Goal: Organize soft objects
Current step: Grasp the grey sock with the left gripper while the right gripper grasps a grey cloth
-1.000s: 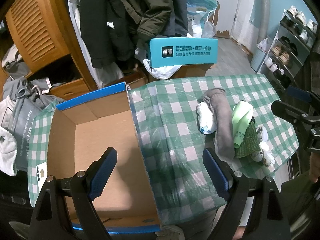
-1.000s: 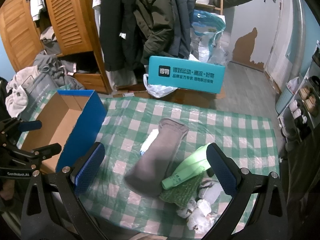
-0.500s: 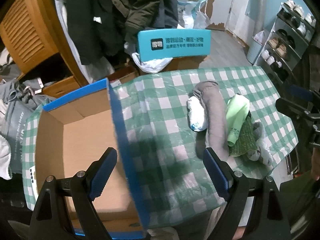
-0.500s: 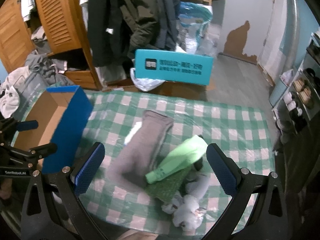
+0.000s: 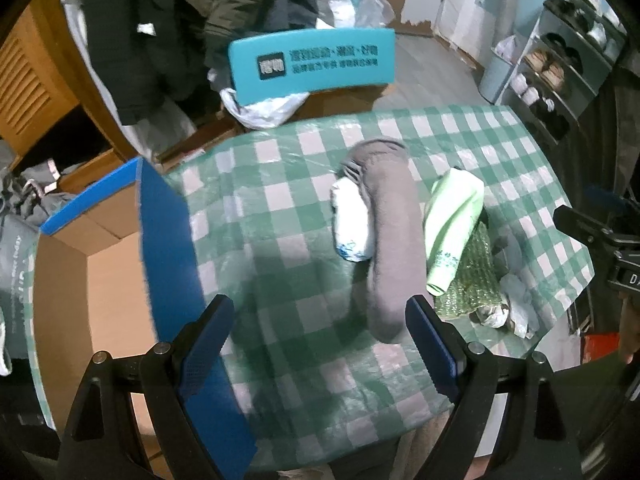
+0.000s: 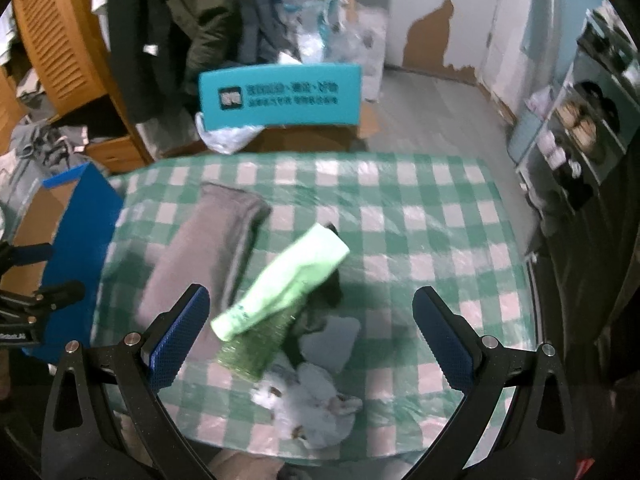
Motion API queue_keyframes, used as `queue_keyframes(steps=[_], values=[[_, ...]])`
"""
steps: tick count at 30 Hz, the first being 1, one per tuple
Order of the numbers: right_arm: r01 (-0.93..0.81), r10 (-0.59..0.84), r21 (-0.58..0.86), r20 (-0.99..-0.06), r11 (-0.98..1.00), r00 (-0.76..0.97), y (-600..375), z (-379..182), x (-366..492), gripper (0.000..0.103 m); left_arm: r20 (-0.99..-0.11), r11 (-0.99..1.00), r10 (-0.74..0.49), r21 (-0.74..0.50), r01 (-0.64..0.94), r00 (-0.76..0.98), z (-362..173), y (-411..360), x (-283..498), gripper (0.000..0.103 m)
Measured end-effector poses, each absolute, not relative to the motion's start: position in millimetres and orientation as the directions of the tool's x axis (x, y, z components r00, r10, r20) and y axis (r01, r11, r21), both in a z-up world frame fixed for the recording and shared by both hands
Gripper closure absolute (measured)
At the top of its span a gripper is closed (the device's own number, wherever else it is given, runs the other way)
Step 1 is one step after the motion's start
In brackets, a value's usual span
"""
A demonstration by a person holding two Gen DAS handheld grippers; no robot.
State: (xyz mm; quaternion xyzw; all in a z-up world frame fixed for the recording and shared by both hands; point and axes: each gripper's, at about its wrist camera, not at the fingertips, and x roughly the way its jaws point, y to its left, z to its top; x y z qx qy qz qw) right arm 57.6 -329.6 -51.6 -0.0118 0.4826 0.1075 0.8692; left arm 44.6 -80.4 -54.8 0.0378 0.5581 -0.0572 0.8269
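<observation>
Right now both claws hang over the table (image 5: 304,208) with its green-and-white checked cover, each spread wide with nothing between its blue pads. Seen from the left wrist, the left claw (image 5: 318,344) sits at 6 o'clock, its right pad just beside the near end of a long grey cloth roll (image 5: 394,240) that runs from 12 toward 5 o'clock. A white bundle (image 5: 352,222) lies touching the roll's left side, and a pale green folded cloth (image 5: 454,228) rests at 3 o'clock, partly on a darker green mesh piece (image 5: 476,276). Crumpled whitish soft things (image 5: 508,308) lie at 4 o'clock near the table edge. An open cardboard box (image 5: 104,280) with blue outer walls stands at 9 o'clock. From the right wrist, the right claw (image 6: 312,334) hovers above the pale green cloth and the mesh. Beyond the table at 12 o'clock stands a teal box (image 6: 280,94)
</observation>
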Motion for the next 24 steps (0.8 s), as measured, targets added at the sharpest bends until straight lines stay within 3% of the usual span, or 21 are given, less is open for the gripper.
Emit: queue_keyframes(steps=[24], values=[[-0.156,0.135,0.090,-0.940,0.984,0.315,-345,-145,81,0.005,-0.980,0.988,-0.100,-0.077,0.136,0.174,-131,-127,98,0.014]])
